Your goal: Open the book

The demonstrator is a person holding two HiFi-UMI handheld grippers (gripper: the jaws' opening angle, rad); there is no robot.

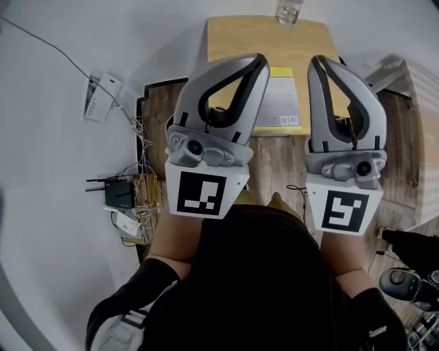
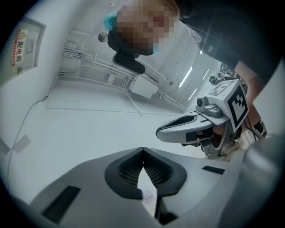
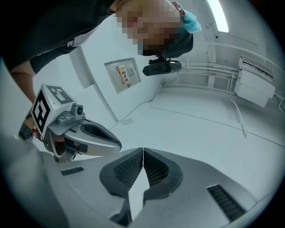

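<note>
A closed book (image 1: pixel 278 104) with a grey cover and a yellow strip lies at the near edge of a small wooden table (image 1: pixel 236 38), seen between my two grippers in the head view. My left gripper (image 1: pixel 259 63) and right gripper (image 1: pixel 317 63) are held side by side close to the body, short of the table and above its level. Both are shut with nothing between the pads. In the left gripper view the pads meet at the tips (image 2: pixel 142 149); the same shows in the right gripper view (image 3: pixel 143 150). Both gripper cameras look up at white wall and ceiling, so neither shows the book.
A clear plastic bottle (image 1: pixel 289 12) stands at the table's far edge. A router and tangled cables (image 1: pixel 122 197) sit on the floor at left, below a white power strip (image 1: pixel 101 96). A white brick-patterned unit (image 1: pixel 415 86) stands right of the table; black gear (image 1: pixel 406 281) lies at lower right.
</note>
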